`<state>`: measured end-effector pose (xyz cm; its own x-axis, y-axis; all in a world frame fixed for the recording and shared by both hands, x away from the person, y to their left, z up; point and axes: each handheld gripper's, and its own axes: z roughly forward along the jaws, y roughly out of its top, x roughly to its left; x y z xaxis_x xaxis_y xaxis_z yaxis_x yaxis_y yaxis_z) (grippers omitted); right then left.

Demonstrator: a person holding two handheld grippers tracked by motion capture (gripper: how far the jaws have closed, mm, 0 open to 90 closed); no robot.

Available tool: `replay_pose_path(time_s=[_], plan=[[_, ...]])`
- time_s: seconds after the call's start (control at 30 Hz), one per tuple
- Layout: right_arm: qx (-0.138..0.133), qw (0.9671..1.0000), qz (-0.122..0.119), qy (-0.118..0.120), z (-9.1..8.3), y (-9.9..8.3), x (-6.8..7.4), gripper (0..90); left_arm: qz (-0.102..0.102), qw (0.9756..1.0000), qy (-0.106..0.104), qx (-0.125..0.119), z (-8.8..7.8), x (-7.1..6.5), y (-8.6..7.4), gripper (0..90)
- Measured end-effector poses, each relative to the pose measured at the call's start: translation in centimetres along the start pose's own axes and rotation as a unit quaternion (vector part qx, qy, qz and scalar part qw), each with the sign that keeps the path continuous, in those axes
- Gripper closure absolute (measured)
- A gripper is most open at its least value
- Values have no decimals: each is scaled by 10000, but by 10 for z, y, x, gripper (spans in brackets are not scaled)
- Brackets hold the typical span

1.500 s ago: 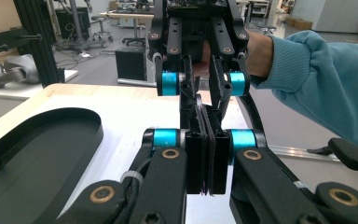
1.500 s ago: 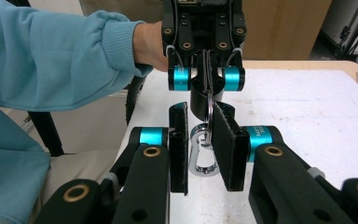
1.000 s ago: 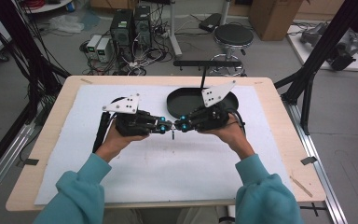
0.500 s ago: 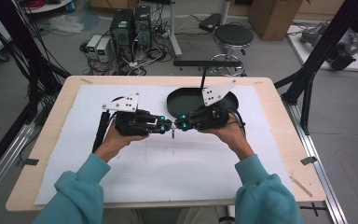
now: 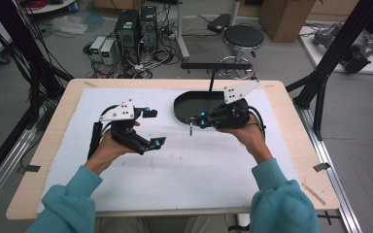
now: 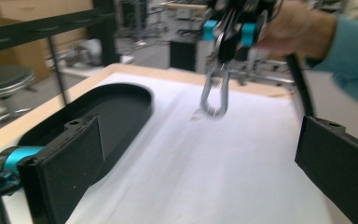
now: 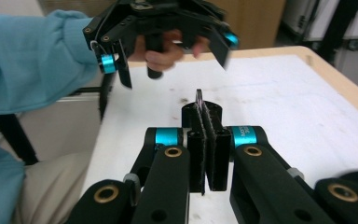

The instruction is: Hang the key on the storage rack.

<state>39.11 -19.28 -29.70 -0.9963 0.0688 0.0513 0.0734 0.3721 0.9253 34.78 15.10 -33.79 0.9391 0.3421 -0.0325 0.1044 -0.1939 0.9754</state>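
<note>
From the high view, the left tool [image 5: 150,127] sits over the white mat [image 5: 175,174] on the bench [image 5: 291,145], its jaws spread wide with nothing between them. The right tool [image 5: 194,121] is held beside the near edge of a black oval tray [image 5: 184,104], jaws pressed together on a small metal clip [image 5: 191,129] that hangs down from the tips above the mat. The two tools are well apart. Both forearms wear teal sleeves [image 5: 68,204].

In the left gripper view, the left tool's own black pads stand far apart at either side of the picture, released. Beyond them the right tool [image 6: 228,35] holds the silver, loop-shaped clip [image 6: 214,93] dangling above the mat [image 6: 214,177]; the tray [image 6: 116,105] lies to the left on the mat.

In the right gripper view, the right tool [image 7: 205,140] is clenched, its pads meeting on a thin dark edge that rises between them, presumably the clip seen end-on. Farther off, the left tool [image 7: 172,44] hangs open over the mat [image 7: 270,98], gripped by a hand [image 7: 163,56].
</note>
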Motion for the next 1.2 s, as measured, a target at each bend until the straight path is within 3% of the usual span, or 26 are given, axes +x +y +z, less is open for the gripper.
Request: replay_pose_path(time_s=[0.17, 0.33, 0.53, 0.6, 0.87, 1.03, 1.2], plan=[[34, 9993, 143, -346, -20, -2, -9, 896, 56, 9982, 592, 46, -31, 2, -21, 17], [-9, 9975, 305, -631, -39, -1, -19, 895, -77, 9956, 933, -60, -56, 2, -43, 17], [74, 9947, 388, -954, -53, 4, -32, 895, -228, 9909, 1308, -219, -80, -1, -71, 17], [78, 9936, 428, -1047, -58, 7, -36, 895, -248, 9882, 1489, -263, -87, -2, -81, 17], [192, 9889, 500, -1389, -74, 20, -55, 895, -365, 9807, 1826, -594, -105, -10, -110, 17], [242, 9862, 574, -1536, -84, 26, -65, 895, -432, 9778, 1966, -573, -113, -13, -123, 17], [355, 9830, 643, -1682, -92, 32, -76, 895, -455, 9724, 2180, -699, -119, -15, -131, 17]])
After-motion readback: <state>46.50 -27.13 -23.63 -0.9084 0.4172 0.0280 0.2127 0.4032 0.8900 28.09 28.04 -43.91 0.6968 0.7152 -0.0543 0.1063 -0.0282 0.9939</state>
